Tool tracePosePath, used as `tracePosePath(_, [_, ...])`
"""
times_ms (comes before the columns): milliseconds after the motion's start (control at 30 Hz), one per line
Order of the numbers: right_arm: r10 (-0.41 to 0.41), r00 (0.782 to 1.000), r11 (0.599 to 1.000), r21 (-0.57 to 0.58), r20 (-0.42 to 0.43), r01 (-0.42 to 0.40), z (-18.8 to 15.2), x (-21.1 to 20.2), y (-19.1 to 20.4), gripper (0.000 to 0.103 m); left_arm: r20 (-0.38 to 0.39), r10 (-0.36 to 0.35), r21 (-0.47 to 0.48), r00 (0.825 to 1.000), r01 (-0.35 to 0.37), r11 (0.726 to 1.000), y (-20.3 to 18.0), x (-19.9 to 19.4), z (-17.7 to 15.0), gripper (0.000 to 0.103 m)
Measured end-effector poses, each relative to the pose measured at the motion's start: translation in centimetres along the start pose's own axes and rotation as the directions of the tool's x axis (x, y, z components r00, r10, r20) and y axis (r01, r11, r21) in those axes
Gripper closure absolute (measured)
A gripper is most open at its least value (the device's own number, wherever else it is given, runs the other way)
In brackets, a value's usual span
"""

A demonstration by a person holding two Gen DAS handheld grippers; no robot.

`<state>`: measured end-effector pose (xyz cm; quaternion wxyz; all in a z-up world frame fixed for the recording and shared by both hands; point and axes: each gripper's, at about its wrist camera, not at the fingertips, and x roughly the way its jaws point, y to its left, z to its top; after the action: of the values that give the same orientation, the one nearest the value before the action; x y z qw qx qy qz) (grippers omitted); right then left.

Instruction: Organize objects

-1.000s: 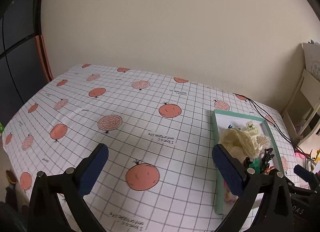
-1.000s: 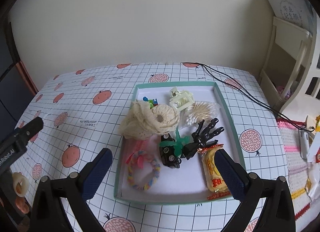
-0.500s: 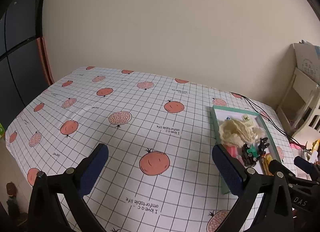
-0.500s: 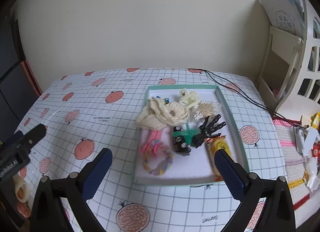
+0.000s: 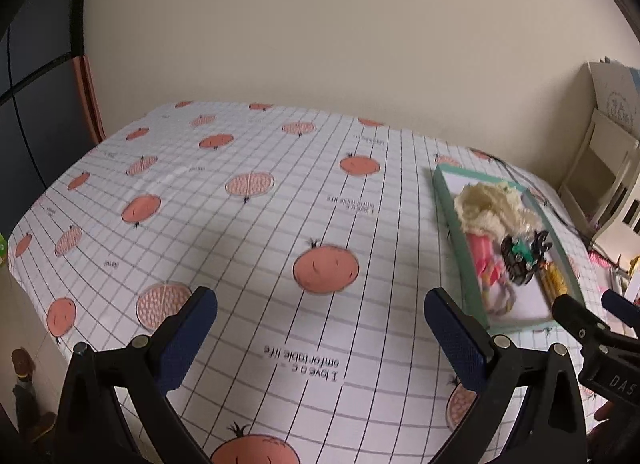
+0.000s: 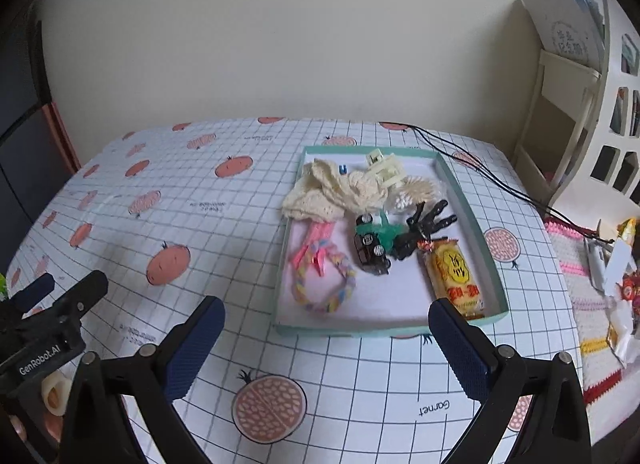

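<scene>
A teal-rimmed tray [image 6: 464,200] [image 5: 440,184] sits on the right half of the table. Inside lie a cream crocheted cloth [image 6: 332,192] [image 5: 488,204], a pastel braided ring [image 6: 324,288], a black and green toy car [image 6: 372,240] [image 5: 520,258], a black claw clip [image 6: 424,228], a cream claw clip [image 6: 384,170], cotton swabs [image 6: 416,190] and a yellow snack packet [image 6: 454,274]. My right gripper [image 6: 326,344] hangs open in front of the tray's near edge, holding nothing. My left gripper [image 5: 320,332] is open and empty over the bare tablecloth, left of the tray.
The table [image 5: 240,224] wears a white grid cloth with orange fruit prints. A black cable [image 6: 480,168] runs off the far right corner. A white shelf unit [image 6: 580,112] stands to the right, with clutter and a knitted mat [image 6: 600,304] beside the table.
Both grippers have pulled back and risen, so the tray looks smaller and farther away. Each stays open and empty. The tray's contents have not moved.
</scene>
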<state>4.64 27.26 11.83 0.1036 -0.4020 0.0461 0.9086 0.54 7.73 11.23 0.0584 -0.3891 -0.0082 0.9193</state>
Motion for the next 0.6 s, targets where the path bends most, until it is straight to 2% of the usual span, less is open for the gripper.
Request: tracePosePath(600, [-0.030, 0.992, 0.999, 0.013, -0.124, 0.032, -6.2, 4.5, 0.1, 0.000, -0.134, 0.024, -0.015, 0.991, -0.027, 1.000, 2.4, 4.0, -5.3, 0.000])
